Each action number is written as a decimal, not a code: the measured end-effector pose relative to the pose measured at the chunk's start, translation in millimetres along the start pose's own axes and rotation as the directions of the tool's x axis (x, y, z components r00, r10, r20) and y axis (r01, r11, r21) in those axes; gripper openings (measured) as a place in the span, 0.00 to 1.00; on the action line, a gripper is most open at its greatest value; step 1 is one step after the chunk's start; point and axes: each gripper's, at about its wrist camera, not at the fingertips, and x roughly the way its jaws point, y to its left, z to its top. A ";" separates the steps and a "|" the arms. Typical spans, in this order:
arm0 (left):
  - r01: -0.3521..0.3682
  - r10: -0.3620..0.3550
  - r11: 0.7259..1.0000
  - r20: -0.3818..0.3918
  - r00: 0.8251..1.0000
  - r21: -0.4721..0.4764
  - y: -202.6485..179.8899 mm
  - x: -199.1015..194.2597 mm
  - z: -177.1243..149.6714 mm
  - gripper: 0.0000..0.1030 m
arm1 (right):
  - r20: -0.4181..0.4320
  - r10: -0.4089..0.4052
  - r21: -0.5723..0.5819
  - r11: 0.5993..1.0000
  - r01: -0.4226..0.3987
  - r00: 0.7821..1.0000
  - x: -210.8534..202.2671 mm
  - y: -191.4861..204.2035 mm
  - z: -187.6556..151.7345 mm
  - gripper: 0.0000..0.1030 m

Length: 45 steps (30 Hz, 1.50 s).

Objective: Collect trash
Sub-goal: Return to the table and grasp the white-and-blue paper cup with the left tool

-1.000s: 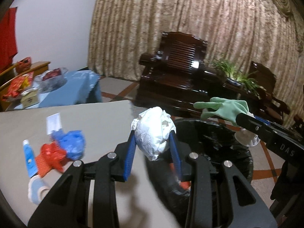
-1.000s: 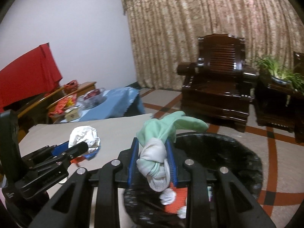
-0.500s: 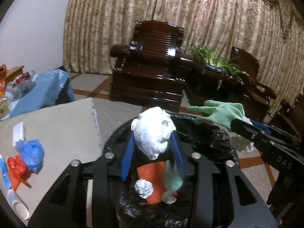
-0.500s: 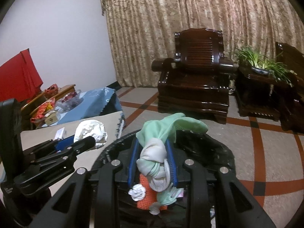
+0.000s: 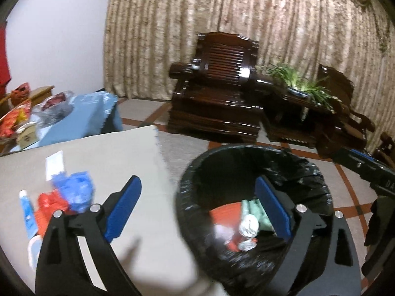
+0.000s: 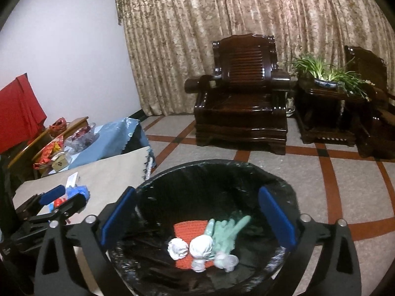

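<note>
Both hand-held grippers just opened wide and dropped their loads: left hand-held gripper [image 5: 197, 209] and right hand-held gripper [image 6: 197, 218] hold nothing. White paper wad [image 6: 201, 245] and green rubber glove [image 6: 226, 230] now lie in the black-lined bin [image 6: 284, 187]. Left view blurred; crumpled blue bag [image 5: 75, 192], red wrapper [image 5: 48, 206] remain near worktop [image 5: 111, 155] edge.

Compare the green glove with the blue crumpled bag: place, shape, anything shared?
Place: the green glove lies inside the black-lined bin; the blue crumpled bag sits on the table beside red trash. Shape: the glove is stretched out with fingers showing; the bag is bunched into a wad. Shared: both are soft and neither is gripped.
</note>
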 end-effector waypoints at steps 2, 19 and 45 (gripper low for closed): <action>-0.031 0.031 0.999 0.000 1.000 -0.017 14.5 -11.0 -3.3 0.91 | -0.003 0.018 -0.010 1.000 -0.018 1.000 0.4 10.4 -1.7 0.94; -0.261 0.264 0.955 0.003 0.965 -0.143 121.7 -87.1 -32.9 0.91 | -0.069 0.220 -0.178 0.957 -0.229 0.973 14.2 132.4 -30.3 0.94; -0.419 0.392 0.875 -0.154 0.907 -0.243 226.0 -92.8 -107.3 0.91 | -0.235 0.303 -0.302 0.880 -0.366 0.923 81.5 234.1 -92.6 0.94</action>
